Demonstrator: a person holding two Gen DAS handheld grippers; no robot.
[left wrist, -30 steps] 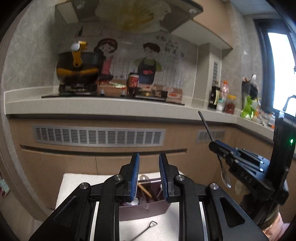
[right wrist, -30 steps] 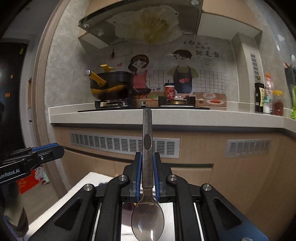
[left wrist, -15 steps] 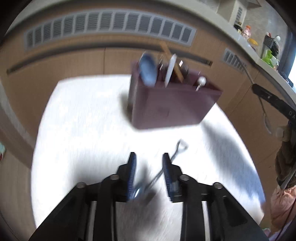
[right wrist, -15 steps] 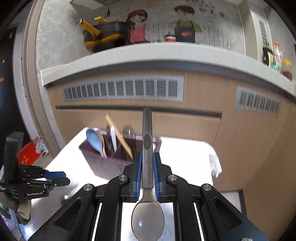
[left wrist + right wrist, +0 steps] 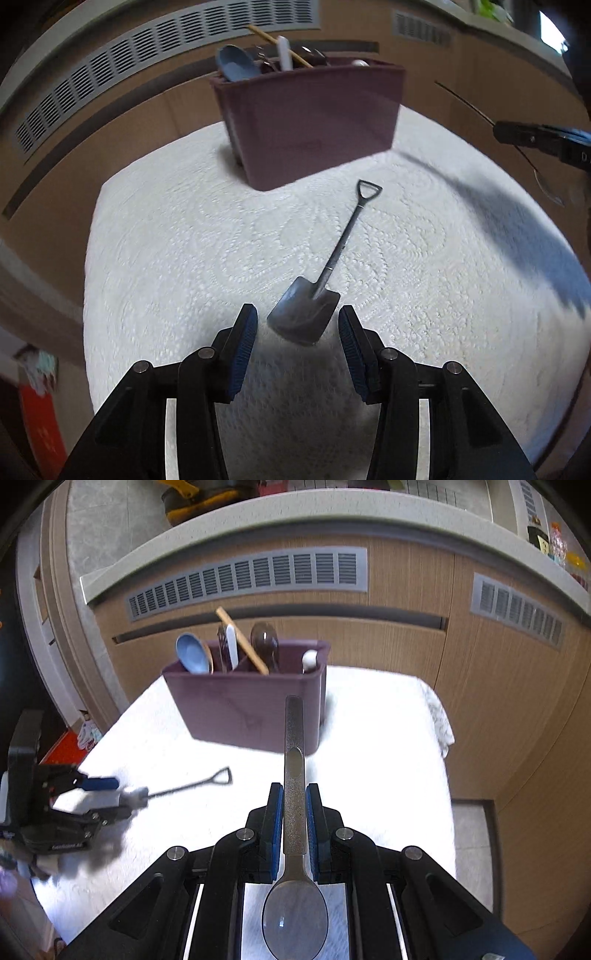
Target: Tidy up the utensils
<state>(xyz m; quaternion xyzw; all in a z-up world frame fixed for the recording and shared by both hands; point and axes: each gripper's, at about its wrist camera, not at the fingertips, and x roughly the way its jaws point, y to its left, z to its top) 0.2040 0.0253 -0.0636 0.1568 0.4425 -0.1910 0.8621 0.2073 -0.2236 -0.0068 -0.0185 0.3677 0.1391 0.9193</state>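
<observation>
**Two spoons, one caddy: where the slips could come**

We had our left gripper (image 5: 295, 328) low over the white cloth (image 5: 166, 258), its jaws having just been opening to a middling gap. The bowl of the shovel spoon (image 5: 306, 314) lay between the pads, which did not touch it. The spoon lay flat near the middle of the cloth, its looped handle pointing towards the caddy (image 5: 314, 122) at the far edge.

Our right gripper (image 5: 294, 823) was clamped narrow on the handle of a steel spoon (image 5: 294, 775), bowl back towards the camera, handle tip aimed at the caddy's front wall (image 5: 240, 709). The caddy already held a blue spoon (image 5: 192, 653), a wooden stick (image 5: 243, 642) and other utensils.

We judged the risks as follows:

- The shovel spoon lay flat on a textured cloth; pads closing on its thin, curved bowl could skid off or snag and drag the cloth.
- Gripped at the bowl, its long handle would swing, and might strike the caddy wall.
- The steel spoon pointed at the wall, not the opening; without a lift it would push the caddy back towards the far edge.
- The left compartments looked crowded; a handle could jam against the leaning stick.
</observation>
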